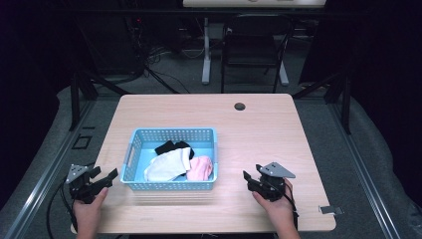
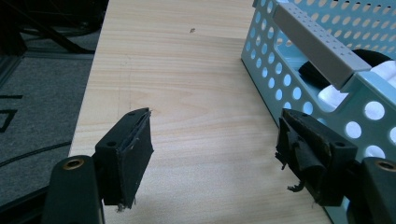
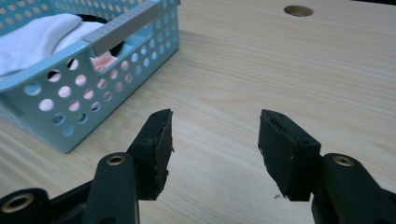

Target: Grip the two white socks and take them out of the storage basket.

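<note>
A light blue perforated basket (image 1: pixel 171 134) sits on the wooden table (image 1: pixel 259 129), left of centre. Inside lie a white cloth (image 1: pixel 168 165), a pink cloth (image 1: pixel 201 168) and a black cloth (image 1: pixel 171 146). My left gripper (image 1: pixel 110 177) is held just left of the basket's near corner, open, with nothing between its jaws. My right gripper (image 1: pixel 247 179) is held to the right of the basket, open and empty too. In the left gripper view, the left gripper (image 2: pixel 215 154) has its right jaw close to the basket wall (image 2: pixel 275 88). In the right gripper view, the right gripper (image 3: pixel 215 149) hovers over bare wood, with the basket (image 3: pixel 93 88) at upper left.
A round cable hole (image 1: pixel 240 106) lies near the table's far edge. A small metal clip (image 1: pixel 330 209) juts from the table's near right corner. Beyond the table stand a dark chair (image 1: pixel 251 50) and white desk legs (image 1: pixel 206 50). Cables run across the floor.
</note>
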Tool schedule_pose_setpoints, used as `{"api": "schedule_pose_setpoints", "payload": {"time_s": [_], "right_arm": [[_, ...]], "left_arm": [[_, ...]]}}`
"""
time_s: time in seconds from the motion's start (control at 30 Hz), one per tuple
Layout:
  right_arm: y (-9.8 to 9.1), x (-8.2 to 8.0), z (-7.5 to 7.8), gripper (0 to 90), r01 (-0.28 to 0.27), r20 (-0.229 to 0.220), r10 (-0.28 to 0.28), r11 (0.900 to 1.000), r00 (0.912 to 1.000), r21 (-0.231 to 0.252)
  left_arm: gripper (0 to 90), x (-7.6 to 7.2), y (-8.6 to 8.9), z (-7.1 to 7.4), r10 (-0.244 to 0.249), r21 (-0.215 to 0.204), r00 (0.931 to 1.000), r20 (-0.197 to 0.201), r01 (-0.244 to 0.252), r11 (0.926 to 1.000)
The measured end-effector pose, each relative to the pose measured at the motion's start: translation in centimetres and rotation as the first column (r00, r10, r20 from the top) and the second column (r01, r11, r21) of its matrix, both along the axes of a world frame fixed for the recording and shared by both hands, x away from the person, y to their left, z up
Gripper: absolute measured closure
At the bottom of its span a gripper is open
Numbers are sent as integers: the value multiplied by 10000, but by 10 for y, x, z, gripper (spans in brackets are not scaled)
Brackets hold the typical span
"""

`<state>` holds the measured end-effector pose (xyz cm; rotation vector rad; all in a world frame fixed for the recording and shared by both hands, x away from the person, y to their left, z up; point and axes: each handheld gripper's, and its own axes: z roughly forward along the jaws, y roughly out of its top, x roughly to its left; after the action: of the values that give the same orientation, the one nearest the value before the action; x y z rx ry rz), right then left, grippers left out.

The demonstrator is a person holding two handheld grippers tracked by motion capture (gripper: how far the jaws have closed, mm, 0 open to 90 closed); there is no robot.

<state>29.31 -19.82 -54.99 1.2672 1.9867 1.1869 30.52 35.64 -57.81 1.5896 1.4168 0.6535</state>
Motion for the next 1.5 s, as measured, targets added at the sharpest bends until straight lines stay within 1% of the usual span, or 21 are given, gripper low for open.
{"api": "schedule_pose_setpoints", "payload": {"time_s": [0.1,0.2,0.4,0.47,0.5,0.63,0.67,0.7,0.77,0.83,0.87,0.9,0.93,0.97,1.0,1.1,1.17,1.2,1.33,1.43,1.5], "right_arm": [[3,0,3,445,-178,-152,178,9998,9997,-28],[8,0,8,457,-272,-130,271,9996,9995,-126],[13,3,20,502,-229,-233,234,9995,9995,207],[17,7,25,511,-180,-345,197,9986,9992,488],[18,8,27,511,-236,-403,258,9983,9989,532],[25,13,32,506,-474,-378,489,9981,9981,393],[31,17,35,499,-683,-395,699,9969,9968,401],[31,17,35,499,-683,-395,699,9969,9968,401],[39,21,42,501,-892,-705,913,9955,9933,316],[42,23,44,502,-968,-723,991,9947,9924,338],[49,25,51,507,-1034,-875,1062,9940,9905,361],[49,25,51,507,-1034,-875,1062,9940,9905,361],[56,27,56,522,-1080,-931,1117,9932,9894,439],[56,27,56,522,-1080,-931,1117,9932,9894,439],[62,30,60,525,-1214,-961,1249,9918,9875,410],[68,33,63,525,-1268,-992,1302,9911,9865,399],[76,36,67,527,-1365,-1004,1414,9891,9848,548],[83,40,70,532,-1469,-1071,1516,9879,9826,504],[93,45,73,533,-1634,-1121,1671,9857,9795,417],[104,51,74,537,-1833,-1294,1853,9827,9741,276],[112,55,73,539,-1916,-1397,1942,9810,9710,316]], "left_arm": [[266,0,0,0,15,-15,10000,23,-15,10000],[266,0,0,-1,17,0,10000,-58,-17,10000],[266,0,2,-1,81,-71,10000,-25,-82,9999],[266,-1,2,-1,63,-55,10000,-32,-63,10000],[266,-1,2,-1,57,-45,10000,-55,-57,10000],[266,-1,3,-1,109,-62,9999,-26,-109,9999],[266,-1,3,-1,108,-69,9999,-21,-108,9999],[266,-1,3,-1,101,-77,9999,-48,-101,9999],[266,-1,3,-1,77,-88,10000,-53,-78,9999],[266,0,2,-1,63,-92,10000,-52,-64,9999],[266,0,2,-1,62,-87,10000,-56,-63,9999],[266,0,3,-1,63,-89,10000,-59,-64,9999],[266,-1,3,-1,73,-97,10000,-59,-74,9999],[266,-1,3,-1,79,-105,10000,-61,-79,9999],[266,-1,3,-1,117,-158,9999,8,-117,9998],[266,-1,4,-1,109,-143,9999,-49,-109,9998],[265,-1,4,-1,99,-140,9999,-49,-100,9999],[266,-1,3,-1,109,-166,9999,7,-109,9998],[266,-1,4,-1,103,-139,9999,-48,-103,9998],[266,-1,4,-1,126,-157,9999,-35,-127,9998],[266,-1,4,-1,110,-146,9999,-41,-111,9998]]}}
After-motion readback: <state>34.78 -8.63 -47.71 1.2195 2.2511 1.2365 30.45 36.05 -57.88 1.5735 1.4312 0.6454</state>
